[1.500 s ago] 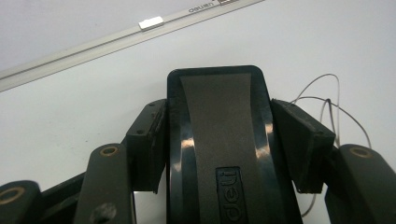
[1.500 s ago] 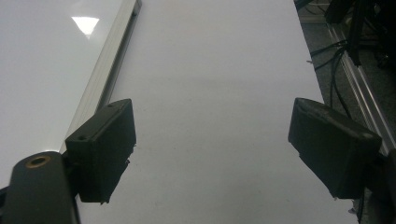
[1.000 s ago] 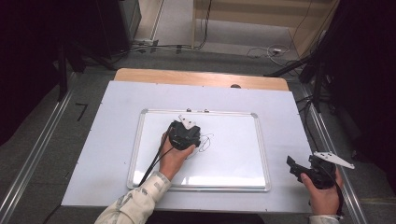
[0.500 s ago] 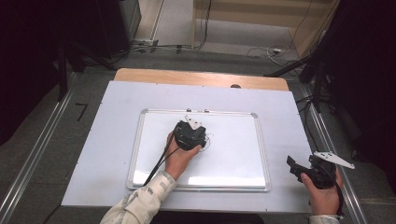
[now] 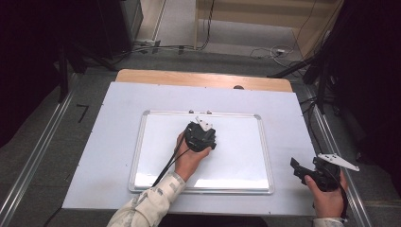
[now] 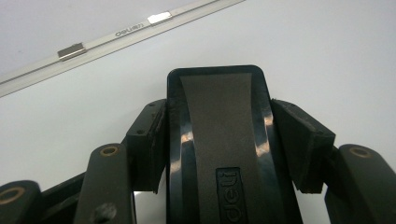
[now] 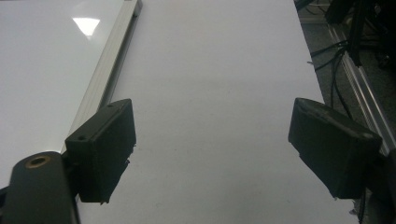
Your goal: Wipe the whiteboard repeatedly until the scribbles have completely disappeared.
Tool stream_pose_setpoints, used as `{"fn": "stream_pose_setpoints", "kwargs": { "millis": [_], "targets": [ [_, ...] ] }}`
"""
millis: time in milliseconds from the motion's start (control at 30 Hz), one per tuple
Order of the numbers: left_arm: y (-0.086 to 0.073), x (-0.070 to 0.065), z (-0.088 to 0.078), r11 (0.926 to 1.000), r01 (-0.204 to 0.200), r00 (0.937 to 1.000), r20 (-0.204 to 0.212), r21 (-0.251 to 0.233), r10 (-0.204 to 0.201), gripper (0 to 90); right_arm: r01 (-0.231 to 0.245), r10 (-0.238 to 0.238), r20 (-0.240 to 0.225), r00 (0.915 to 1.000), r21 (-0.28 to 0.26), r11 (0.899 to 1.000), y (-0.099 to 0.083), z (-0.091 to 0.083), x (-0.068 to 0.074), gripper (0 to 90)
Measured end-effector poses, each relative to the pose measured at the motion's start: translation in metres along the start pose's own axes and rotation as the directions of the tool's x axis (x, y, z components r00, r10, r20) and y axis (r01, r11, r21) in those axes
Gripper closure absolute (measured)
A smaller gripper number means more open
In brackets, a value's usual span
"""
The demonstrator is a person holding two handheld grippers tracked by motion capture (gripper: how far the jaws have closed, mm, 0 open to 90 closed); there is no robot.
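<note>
My left gripper (image 5: 202,135) rests over the middle of the whiteboard (image 5: 236,161), tilted down onto it. In the left gripper view, my left gripper (image 6: 229,140) is shut on a black board eraser (image 6: 219,116), with both pads pressed against its sides. The eraser's front end lies on the white surface (image 6: 327,56), below the board's upper frame (image 6: 126,32). My right gripper (image 5: 298,168) is held off the board's lower right corner. In the right gripper view, my right gripper (image 7: 210,149) stands open with nothing between its fingers, above the white table cover.
The whiteboard lies on a white cover (image 5: 118,123) over a wooden table (image 5: 203,78). Its right frame edge (image 7: 107,70) runs just left of my right gripper. Metal rails (image 5: 331,142) flank the table, and cables (image 5: 265,49) lie on the floor behind it.
My left gripper has slid to the right across the board with the eraser in it. The dark scribble beside it earlier no longer shows. The right gripper has stayed put.
</note>
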State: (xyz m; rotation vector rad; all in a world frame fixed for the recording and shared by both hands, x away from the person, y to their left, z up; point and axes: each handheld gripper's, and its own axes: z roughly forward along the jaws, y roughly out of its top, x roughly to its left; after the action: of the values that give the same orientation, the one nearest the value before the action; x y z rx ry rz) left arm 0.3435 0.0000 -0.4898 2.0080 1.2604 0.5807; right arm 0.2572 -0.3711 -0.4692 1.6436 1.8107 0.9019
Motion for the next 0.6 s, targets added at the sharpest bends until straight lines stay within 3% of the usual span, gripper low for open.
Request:
{"fn": "stream_pose_setpoints", "kwargs": {
  "millis": [600],
  "targets": [
    [0.011,-0.018,0.012,0.9999,-0.012,0.9999,0.013,0.002,0.012,40.2,-0.001,0.001,-0.004,1.0000,-0.005,1.000,0.000,0.000,0.000,13.5]
  ]
}}
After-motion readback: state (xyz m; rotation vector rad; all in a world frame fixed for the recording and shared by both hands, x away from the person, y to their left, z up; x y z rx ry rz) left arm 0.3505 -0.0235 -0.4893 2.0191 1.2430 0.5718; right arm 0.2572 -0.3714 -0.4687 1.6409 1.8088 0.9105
